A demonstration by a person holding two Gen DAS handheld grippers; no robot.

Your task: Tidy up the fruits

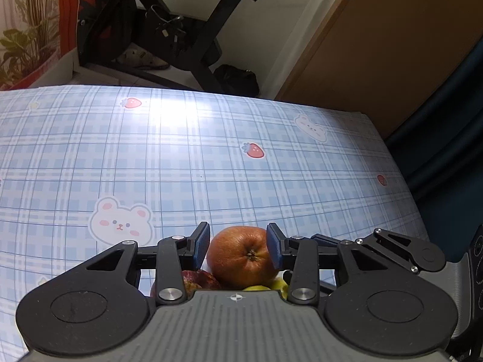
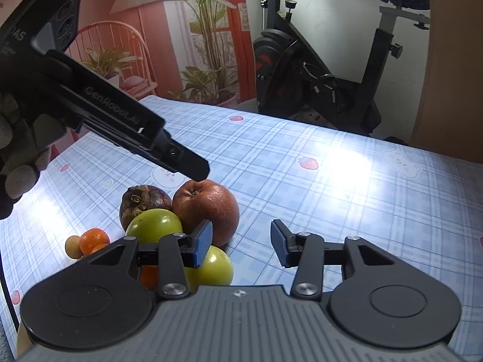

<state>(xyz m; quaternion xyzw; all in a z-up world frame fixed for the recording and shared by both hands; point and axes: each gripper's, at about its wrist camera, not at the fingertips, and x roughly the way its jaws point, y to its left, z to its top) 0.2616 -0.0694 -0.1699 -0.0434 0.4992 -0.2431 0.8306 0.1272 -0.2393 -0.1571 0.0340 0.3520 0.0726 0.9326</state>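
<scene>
A red-orange apple (image 1: 241, 256) sits between the blue pads of my left gripper (image 1: 238, 249), which is closed against its sides. In the right wrist view the same apple (image 2: 206, 208) rests in a cluster with a dark mangosteen (image 2: 142, 202), two green fruits (image 2: 155, 226) (image 2: 214, 267), small oranges (image 2: 93, 239) and a small tan fruit (image 2: 73, 246). The left gripper's fingertips (image 2: 193, 169) reach the apple's top from the upper left. My right gripper (image 2: 240, 247) is open and empty, just right of the cluster. A dark red fruit (image 1: 199, 280) and a green one (image 1: 277, 285) lie under the left gripper.
The table (image 1: 211, 157) wears a blue plaid cloth with bear and strawberry prints. An exercise bike (image 2: 326, 69) stands behind the far edge. A brown cabinet (image 1: 392, 45) stands to the right. A wall poster with plants (image 2: 181, 36) is at the back left.
</scene>
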